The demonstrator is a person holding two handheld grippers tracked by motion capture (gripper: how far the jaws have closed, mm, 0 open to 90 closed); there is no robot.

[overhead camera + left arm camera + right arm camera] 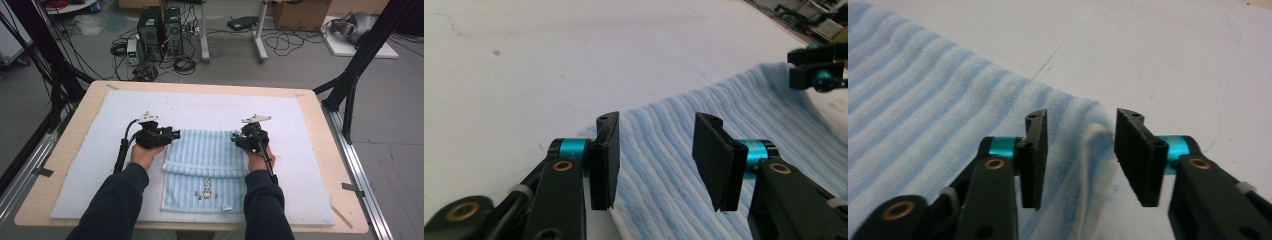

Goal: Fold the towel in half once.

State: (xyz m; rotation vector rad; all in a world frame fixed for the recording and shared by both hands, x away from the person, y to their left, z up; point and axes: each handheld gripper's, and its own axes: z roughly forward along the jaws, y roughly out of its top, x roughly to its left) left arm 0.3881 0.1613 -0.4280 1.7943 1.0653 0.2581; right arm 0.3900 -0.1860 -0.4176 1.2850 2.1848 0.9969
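1. A light blue striped towel (206,165) lies flat on a white mat (310,165) in the middle of the tabletop (70,150).
2. The towel is folded over once. The folded part covers the far half, and its edge runs across the middle of the towel.
3. The near part of the towel shows a small bunny picture (206,188).
4. The left hand-held gripper (172,134) is at the far left corner of the towel. A hand (146,154) holds it from behind.
5. In the left gripper view, the left hand-held gripper (655,160) has its jaws spread apart. The towel (734,125) lies flat below and between them, and the pads do not press on it.
6. The right hand-held gripper (235,138) is at the far right corner of the towel, held by the other hand (259,159).
7. In the right gripper view, the right hand-held gripper (1079,157) also has its jaws spread apart. The towel's corner (1095,145) sticks up a little between the pads, but they do not pinch it.
8. Both arms wear dark sleeves (117,205).
9. Behind the tabletop, computer boxes (160,32) and cables sit on the floor.
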